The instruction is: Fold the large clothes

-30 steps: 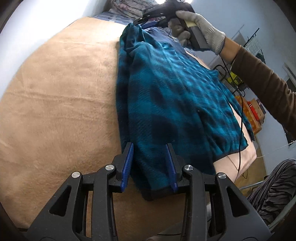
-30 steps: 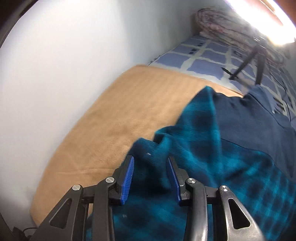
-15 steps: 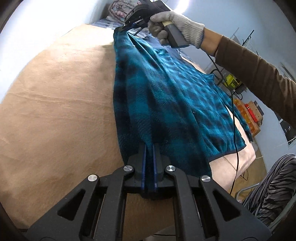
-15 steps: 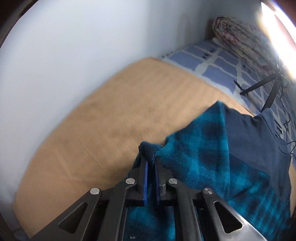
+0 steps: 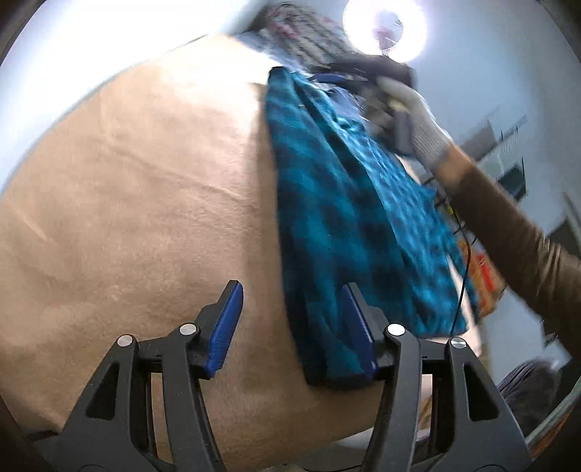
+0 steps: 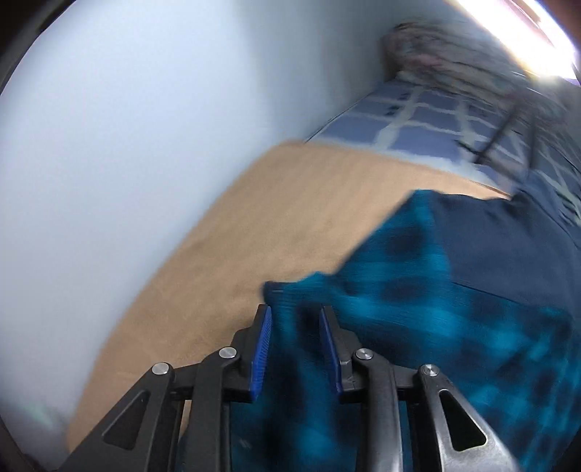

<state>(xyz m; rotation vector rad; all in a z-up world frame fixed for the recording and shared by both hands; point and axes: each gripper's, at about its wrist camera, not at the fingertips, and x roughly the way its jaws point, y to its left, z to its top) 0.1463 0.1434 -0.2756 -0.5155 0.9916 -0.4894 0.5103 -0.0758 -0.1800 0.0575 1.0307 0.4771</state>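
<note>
The left gripper has its jaws opening, and they stand wide. The hem corner of the garment lies between them, against the right-hand pad only, so nothing is pinched. That reads as a release: the corner is being let down where the fold should end. The right gripper is opening too, narrower, with a bunch of the same teal plaid cloth between its pads; motion blur makes it hard to say whether the pads touch the cloth, but they look parted from it.

The two tools sit at opposite ends of one long edge, which suits laying a folded side straight. The garment lies on the tan blanket, stretched from the near hem to the far end, where the gloved hand carries the right tool. In the right wrist view a plain navy panel adjoins the plaid; whether it is a lining or a separate piece I cannot tell.

Much is unclear. Both views are smeared by motion. A lamp glares over the far end, washing out the right tool's tips there. The garment's far side runs off behind the sleeve, and its lower part is cut off under the right tool's frame. The bedding past the blanket, a blue checked sheet and a rumpled bundle, is only a blur.
</note>
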